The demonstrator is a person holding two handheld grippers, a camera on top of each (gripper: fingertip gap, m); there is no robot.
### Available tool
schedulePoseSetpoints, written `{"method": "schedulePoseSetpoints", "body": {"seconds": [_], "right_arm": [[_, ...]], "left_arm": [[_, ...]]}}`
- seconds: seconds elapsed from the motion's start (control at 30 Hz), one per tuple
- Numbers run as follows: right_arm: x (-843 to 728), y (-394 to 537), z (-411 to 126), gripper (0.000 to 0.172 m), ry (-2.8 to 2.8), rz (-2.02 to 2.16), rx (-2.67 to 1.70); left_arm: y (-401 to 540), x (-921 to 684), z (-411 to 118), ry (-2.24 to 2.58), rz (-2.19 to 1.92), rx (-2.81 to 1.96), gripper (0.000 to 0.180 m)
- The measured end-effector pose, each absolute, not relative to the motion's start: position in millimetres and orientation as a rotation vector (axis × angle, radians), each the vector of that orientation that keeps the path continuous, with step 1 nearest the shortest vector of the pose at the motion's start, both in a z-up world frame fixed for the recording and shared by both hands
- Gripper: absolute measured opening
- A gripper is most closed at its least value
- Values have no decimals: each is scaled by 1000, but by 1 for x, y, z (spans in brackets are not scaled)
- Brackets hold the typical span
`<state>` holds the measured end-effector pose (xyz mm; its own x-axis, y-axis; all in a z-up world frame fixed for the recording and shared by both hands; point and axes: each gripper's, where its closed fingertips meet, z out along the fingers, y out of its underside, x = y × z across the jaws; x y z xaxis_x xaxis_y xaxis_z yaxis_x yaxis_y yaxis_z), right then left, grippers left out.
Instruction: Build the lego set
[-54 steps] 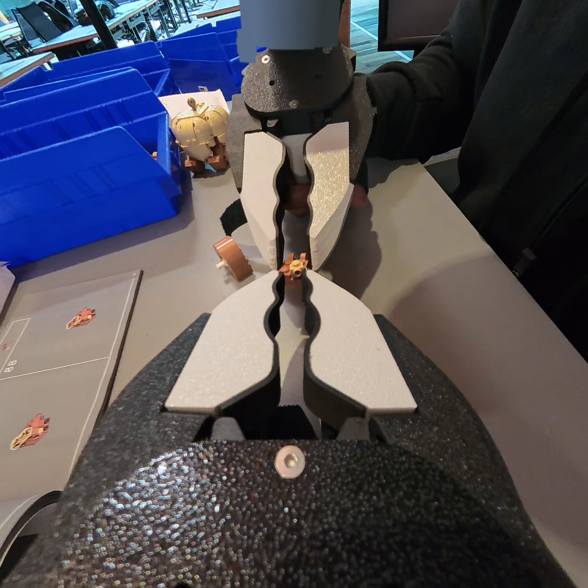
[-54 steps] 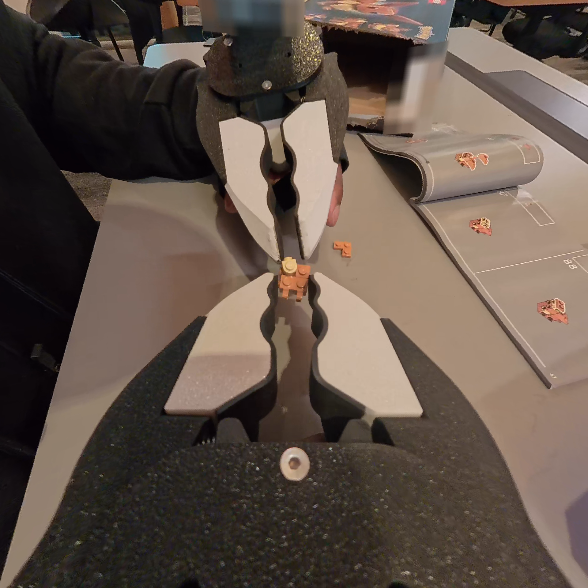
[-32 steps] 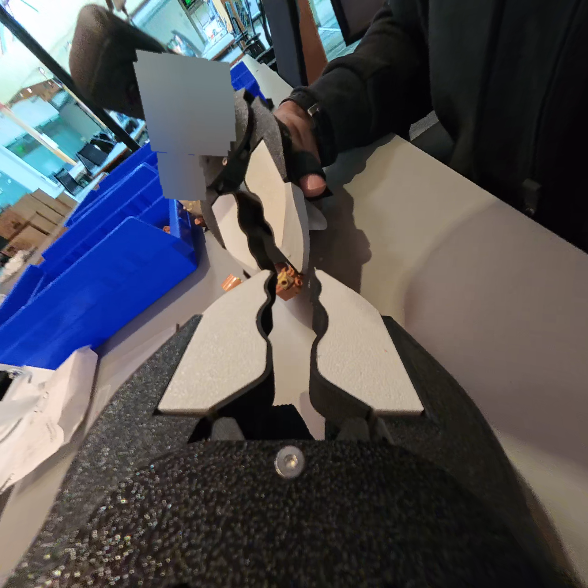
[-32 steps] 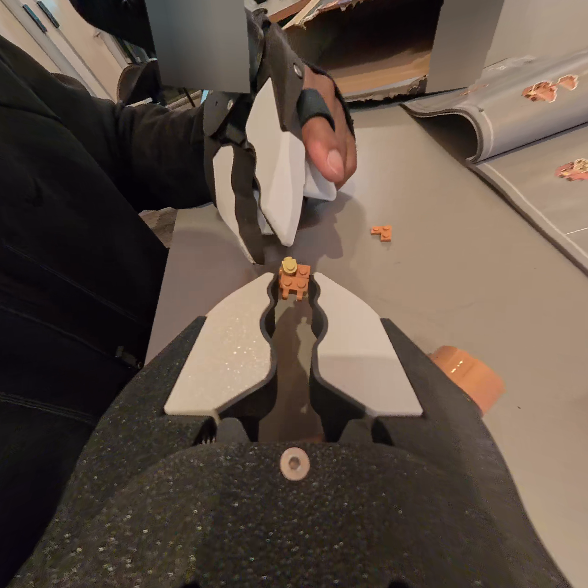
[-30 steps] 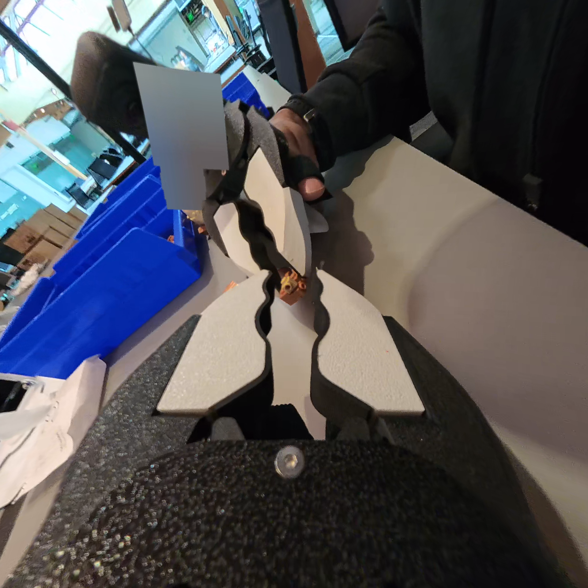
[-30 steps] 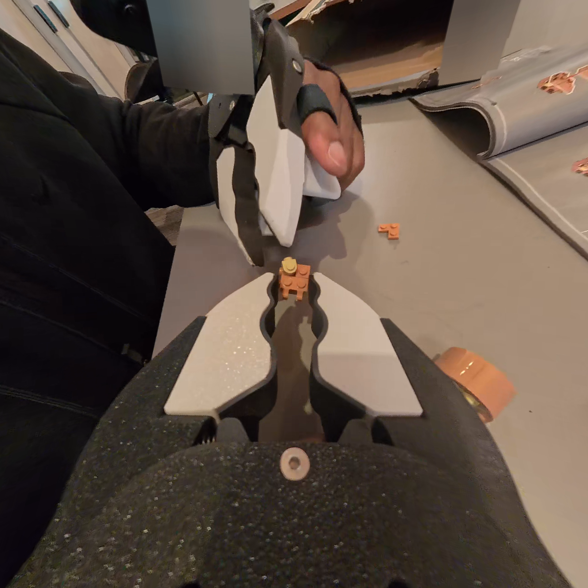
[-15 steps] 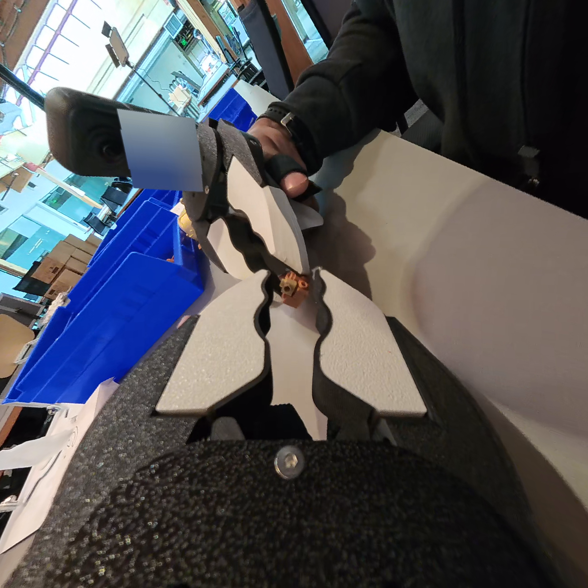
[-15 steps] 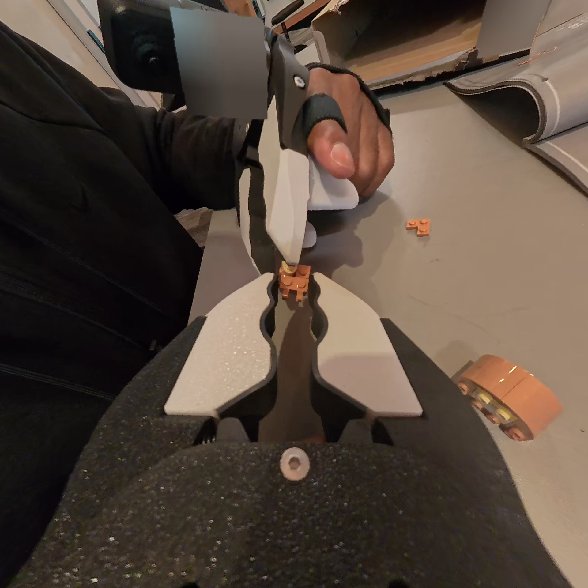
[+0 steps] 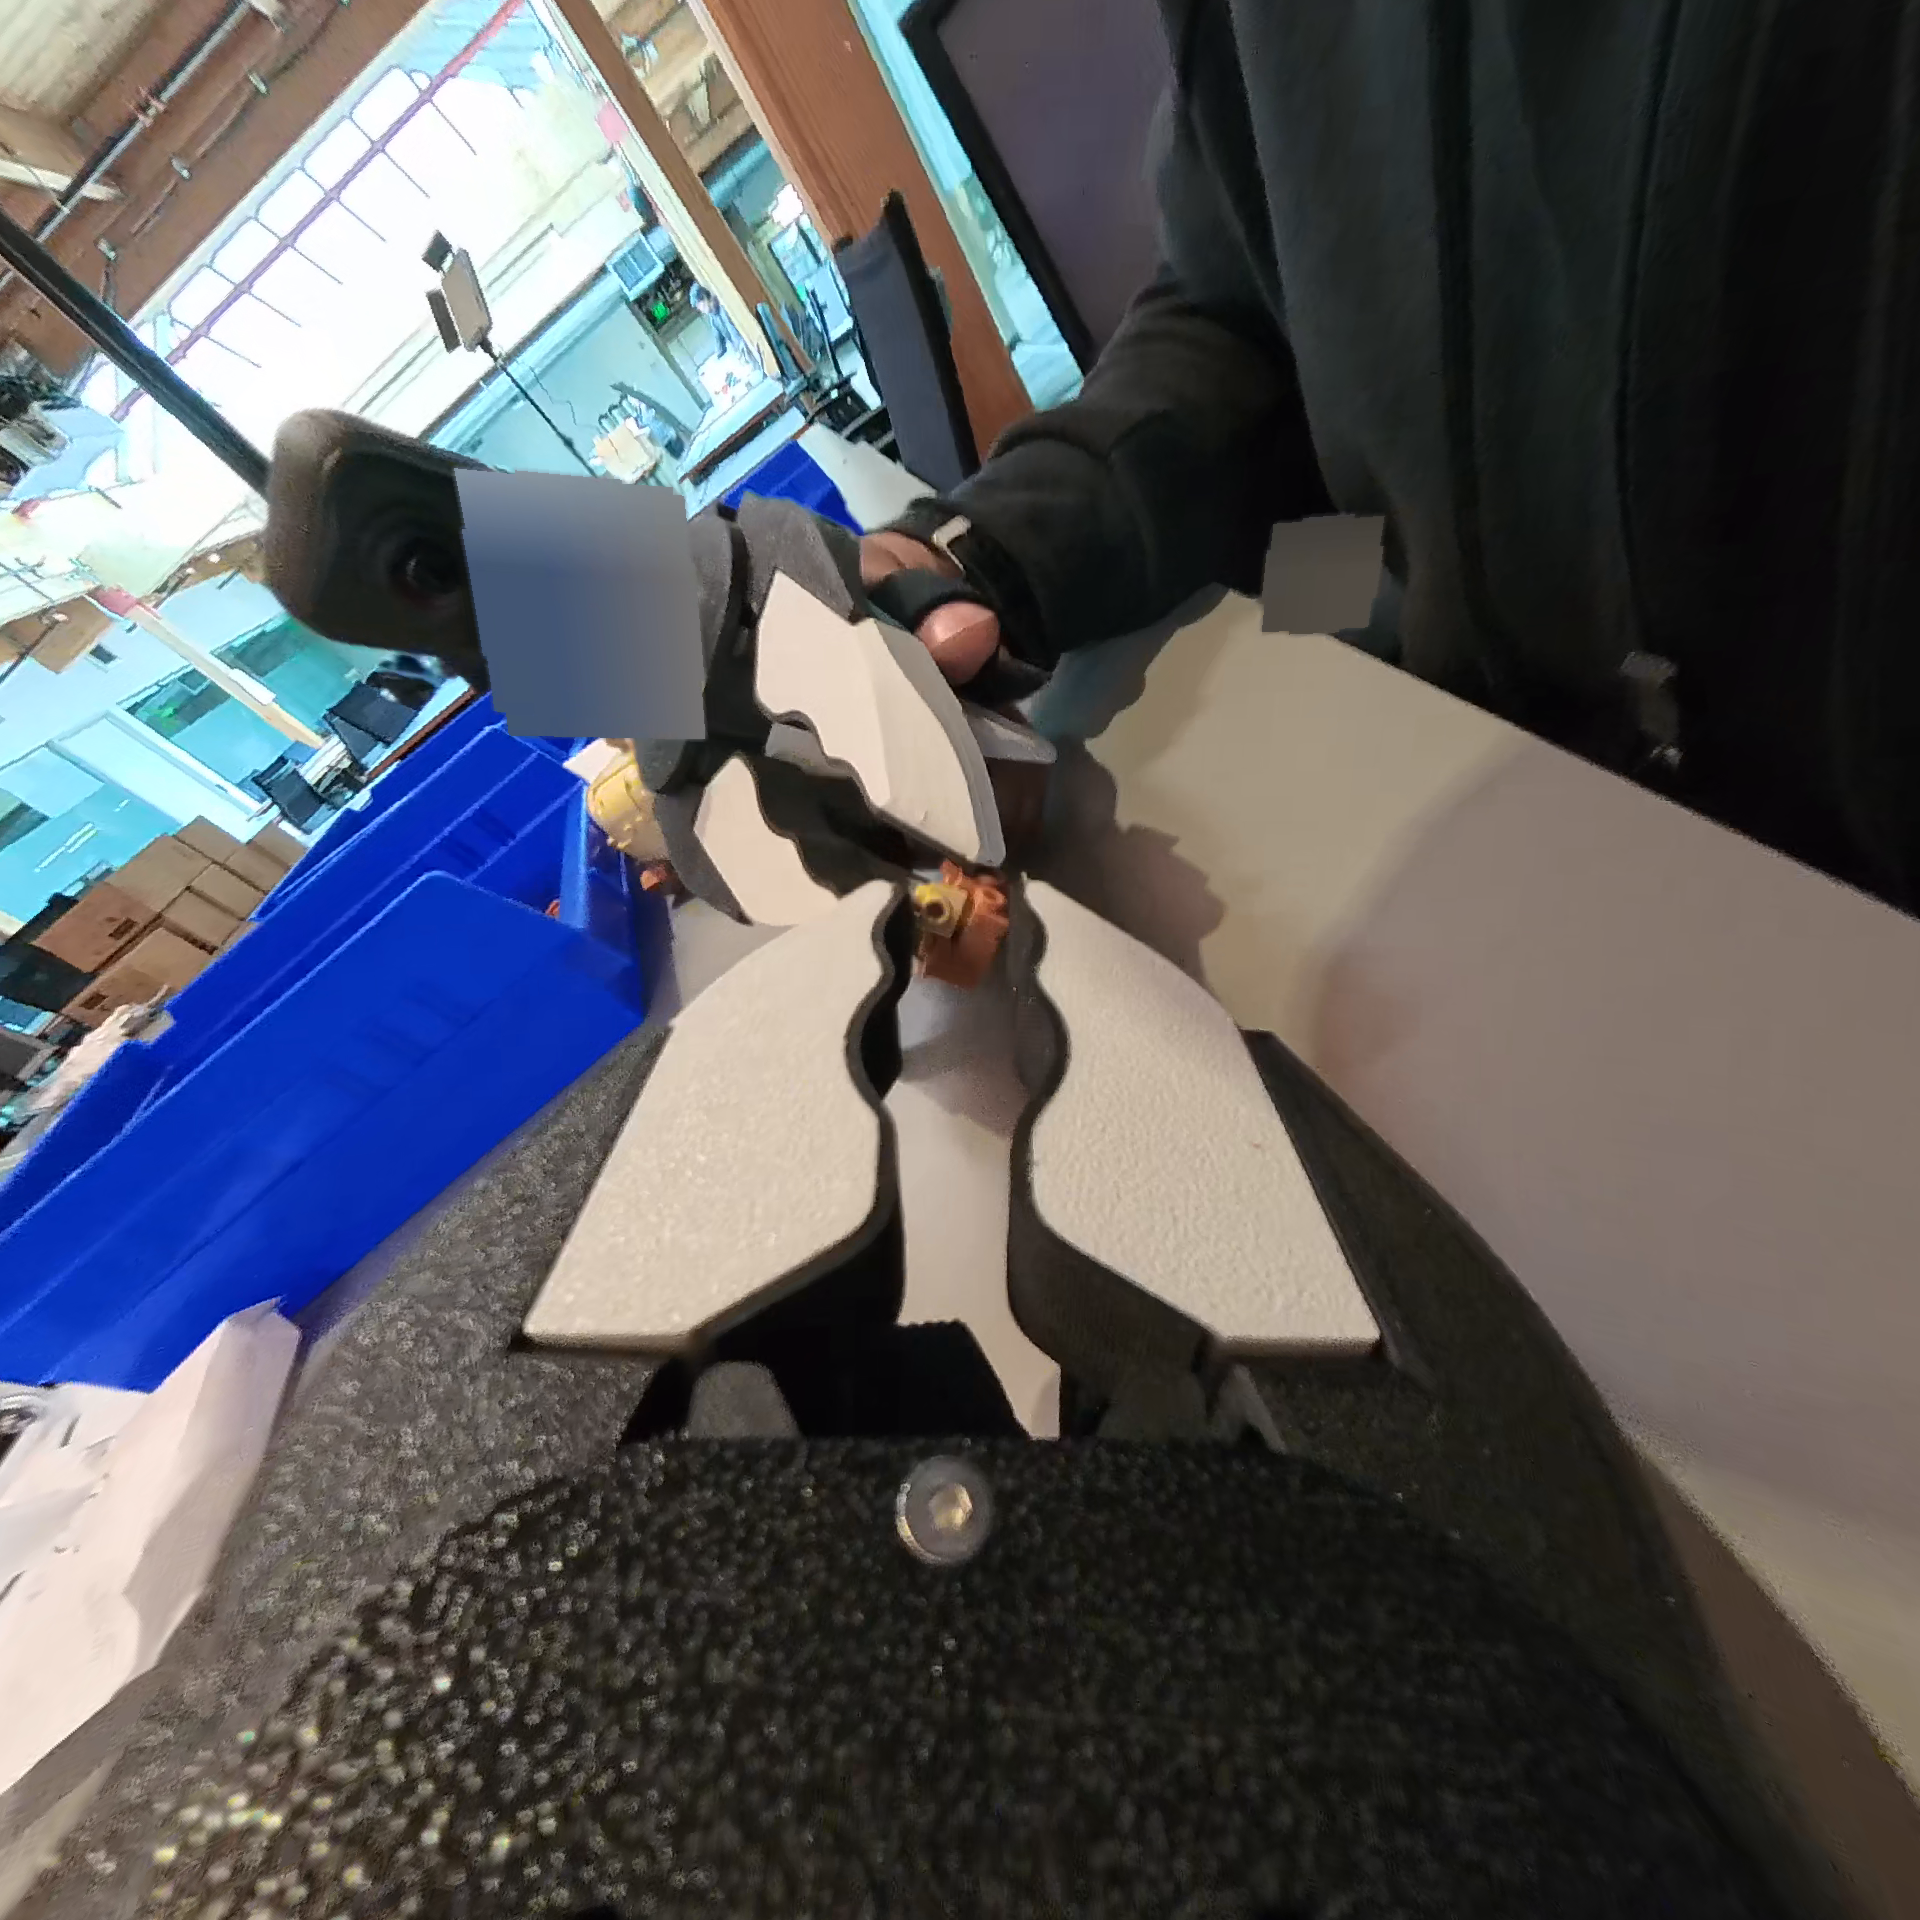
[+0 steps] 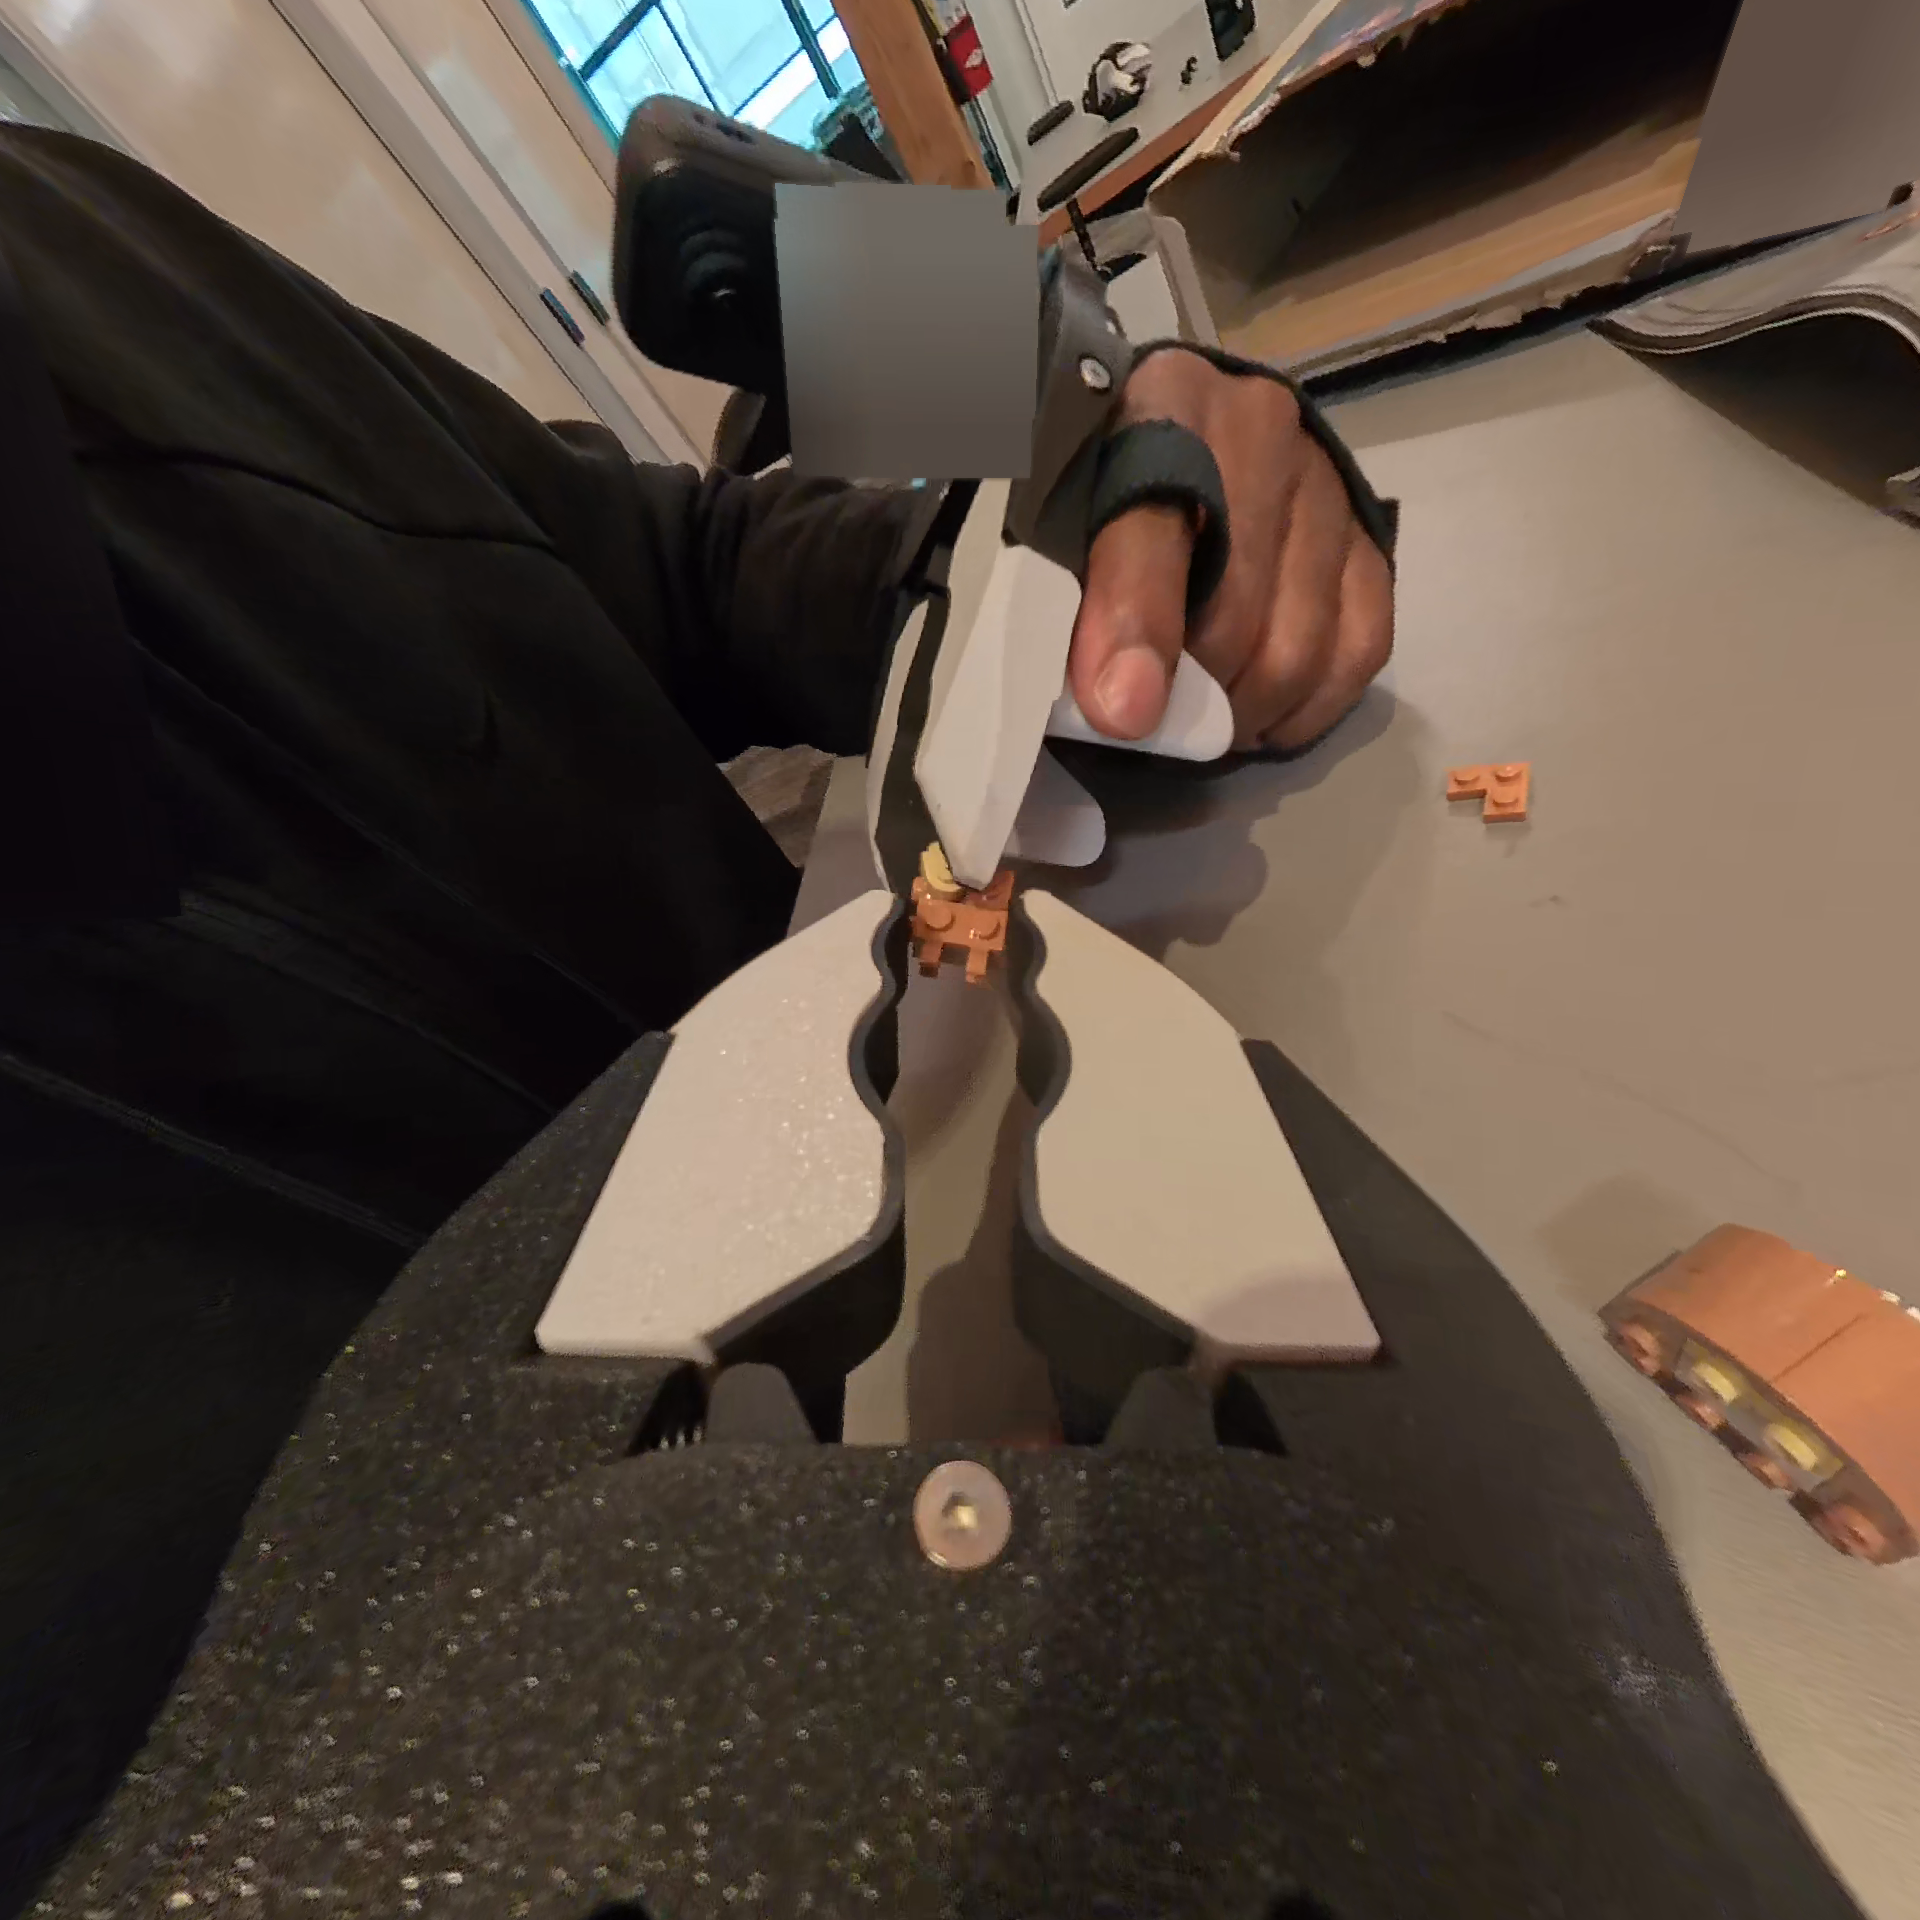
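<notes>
A small orange brick assembly [image 10: 961, 930] with a tan round piece [image 10: 938, 868] on top sits between the pads of my right gripper [image 10: 961, 925], which is shut on it above the grey table [image 10: 1455, 1039]. My left gripper [image 9: 956, 914] faces it, rolled onto its side. Its pads press on the same assembly [image 9: 966, 930], the tan piece against one pad and the orange part against the other. In the right wrist view one left finger [image 10: 987, 707] bears down on the tan piece. The right gripper's fingers [image 9: 883, 748] show in the left wrist view.
Blue bins [image 9: 312, 1091] and a tan brick model [image 9: 613, 821] lie behind the grippers. An orange L-shaped plate [image 10: 1491, 792] and a round orange brick part [image 10: 1766, 1382] lie on the table. An open booklet [image 10: 1818, 312] and a cardboard box [image 10: 1455, 208] are at the back right. My two grippers' fingertips are within a few centimetres of each other.
My left gripper rolled onto its side, came up to the assembly and closed its pads on it. My right gripper kept its hold throughout; both tilted upward.
</notes>
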<state>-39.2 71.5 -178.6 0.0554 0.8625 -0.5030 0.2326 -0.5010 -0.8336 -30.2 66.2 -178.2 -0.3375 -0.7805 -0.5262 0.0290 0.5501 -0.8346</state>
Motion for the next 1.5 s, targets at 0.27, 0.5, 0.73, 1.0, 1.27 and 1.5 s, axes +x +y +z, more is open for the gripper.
{"method": "schedulePoseSetpoints", "body": {"seconds": [0.27, 0.5, 0.73, 1.0, 1.27, 1.5], "right_arm": [[-39, 69, -168, 17, -1072, 1543, -1731], [-40, 66, -159, 18, -1059, 1598, -1681], [-39, 66, -150, 18, -1004, 1683, -1638], [-32, 80, -140, 18, -858, 1708, -1621], [-36, 80, -148, 20, -885, 1665, -1671], [-31, 95, -151, 18, -885, 1442, -1656]], "left_arm": [[63, -30, -167, 1670, -1047, -618, 17], [60, -30, -158, 1636, -1108, -604, 16], [60, -29, -148, 1578, -1176, -609, 15], [75, -29, -139, 1492, -1133, -658, 15], [78, -23, -145, 1513, -970, -641, 15], [93, -23, -147, 1470, -1010, -761, 18]]}}
